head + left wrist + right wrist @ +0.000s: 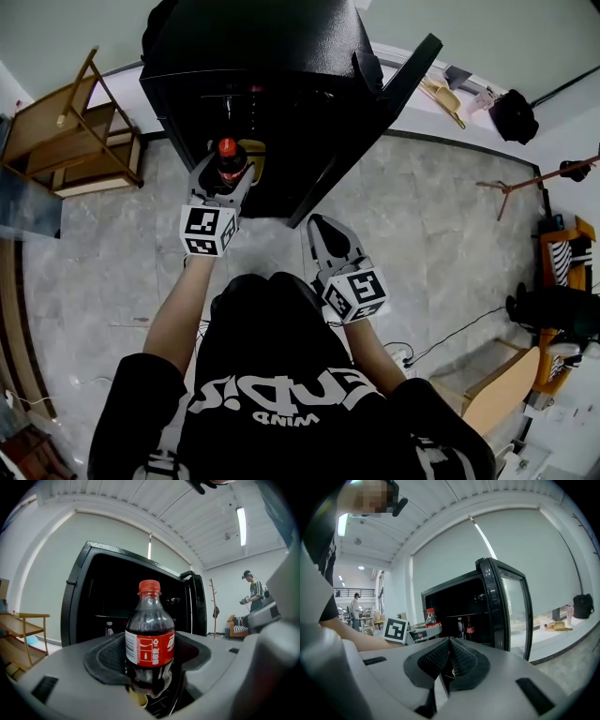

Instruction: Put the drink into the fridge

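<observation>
A dark cola bottle (150,637) with a red cap and red label stands upright between the jaws of my left gripper (151,667), which is shut on it. In the head view the bottle (230,161) is at the open front of the black fridge (272,66), held by the left gripper (223,183). The fridge door (375,117) is swung open to the right. My right gripper (330,246) hangs lower, in front of the door, shut and empty. The right gripper view shows its pads (461,658) closed together, with the bottle (431,618) at the left.
Inside the fridge stand other bottles (465,629) on a shelf. A wooden shelf unit (75,131) stands left of the fridge. A coat stand (534,183) and a chair (562,272) are at the right. A second person (254,592) stands far off.
</observation>
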Demonstrator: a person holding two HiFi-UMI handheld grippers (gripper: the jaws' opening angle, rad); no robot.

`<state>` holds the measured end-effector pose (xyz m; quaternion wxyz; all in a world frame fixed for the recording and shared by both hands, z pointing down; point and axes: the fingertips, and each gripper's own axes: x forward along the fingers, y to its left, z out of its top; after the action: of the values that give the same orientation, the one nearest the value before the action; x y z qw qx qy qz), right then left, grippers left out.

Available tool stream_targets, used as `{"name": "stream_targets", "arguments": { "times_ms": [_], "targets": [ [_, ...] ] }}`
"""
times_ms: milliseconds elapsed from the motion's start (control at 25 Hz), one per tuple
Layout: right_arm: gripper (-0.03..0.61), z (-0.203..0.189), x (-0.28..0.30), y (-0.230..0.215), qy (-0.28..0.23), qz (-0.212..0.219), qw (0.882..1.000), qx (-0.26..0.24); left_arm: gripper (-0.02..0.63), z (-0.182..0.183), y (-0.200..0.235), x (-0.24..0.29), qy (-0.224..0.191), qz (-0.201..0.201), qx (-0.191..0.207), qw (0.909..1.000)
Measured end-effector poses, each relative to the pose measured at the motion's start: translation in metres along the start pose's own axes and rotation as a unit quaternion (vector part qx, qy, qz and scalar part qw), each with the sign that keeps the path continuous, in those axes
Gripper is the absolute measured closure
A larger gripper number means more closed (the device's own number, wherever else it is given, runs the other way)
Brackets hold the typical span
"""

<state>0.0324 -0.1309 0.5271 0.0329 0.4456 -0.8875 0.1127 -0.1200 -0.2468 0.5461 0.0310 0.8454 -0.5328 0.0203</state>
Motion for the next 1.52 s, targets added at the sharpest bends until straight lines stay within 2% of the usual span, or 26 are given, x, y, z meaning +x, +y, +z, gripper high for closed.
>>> {"name": "stream_targets", "arguments": {
  "times_ms": [440,720,1240,1520],
  "targets": [
    [0.557,-0.025,0.015,-0.012,0.023,-0.001,1.000,0.003,0.308,-0.057,0.032,0.053,-0.002,0.027,-0.013,0.9996],
    [0.557,-0.039,0.019,-0.020,0.031,0.000,1.000,0.001,0.308,-0.093,0.047,0.088,0.011,0.046,0.000,0.9989],
    [0.557,-0.084,0.014,-0.049,0.047,-0.012,0.999,0.019,0.308,-0.133,0.067,0.151,0.009,0.089,0.003,0.9960],
    [0.557,-0.103,0.021,-0.055,0.048,-0.009,0.999,0.024,0.308,-0.151,0.077,0.171,0.017,0.098,0.006,0.9950]
  ]
}}
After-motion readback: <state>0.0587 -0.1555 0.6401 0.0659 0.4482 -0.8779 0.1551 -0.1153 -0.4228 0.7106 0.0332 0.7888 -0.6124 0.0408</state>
